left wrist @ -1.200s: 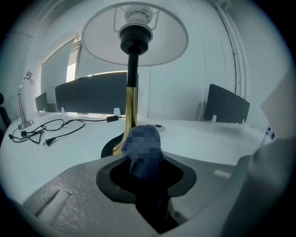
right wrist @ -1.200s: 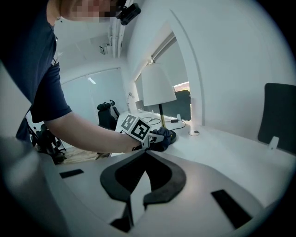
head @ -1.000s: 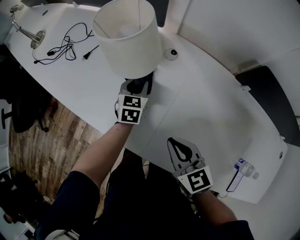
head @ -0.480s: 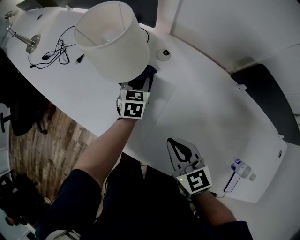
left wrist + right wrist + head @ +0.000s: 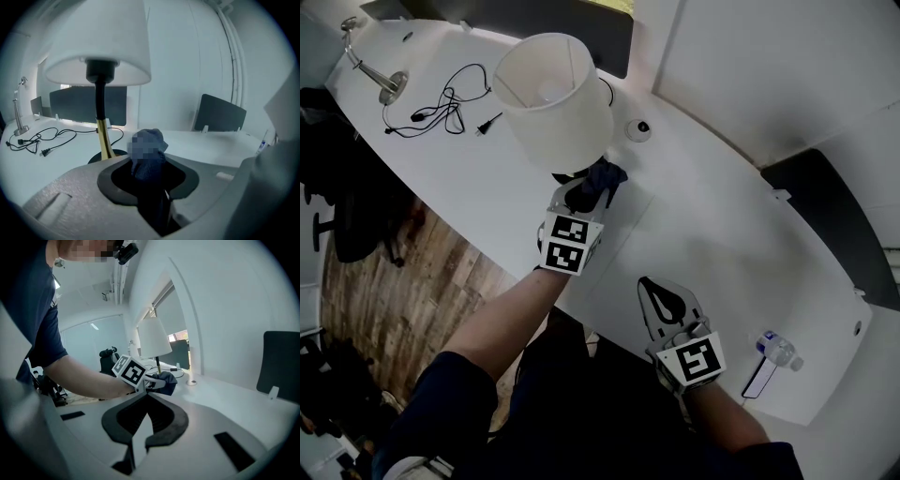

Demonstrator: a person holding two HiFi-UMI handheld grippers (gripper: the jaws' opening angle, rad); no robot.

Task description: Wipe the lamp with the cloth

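white desk (image 5: 722, 234) carries the shaded lamp (image 5: 553, 98) near its far edge. the left gripper (image 5: 584, 199), jaws clamped on the dark cloth (image 5: 606, 175), sits just under the shade beside the stem, apparently placed to wipe there. the right gripper (image 5: 664, 302) rests closed and empty, well apart.

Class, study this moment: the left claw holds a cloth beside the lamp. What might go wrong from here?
1. The lamp carries a wide shade on a thin stem. The right claw sits well apart from it, shut and empty, so nothing steadies it. A sideways push from the left claw may tip it.
2. The cloth is pinched as a bunch and may slip out during rubbing.
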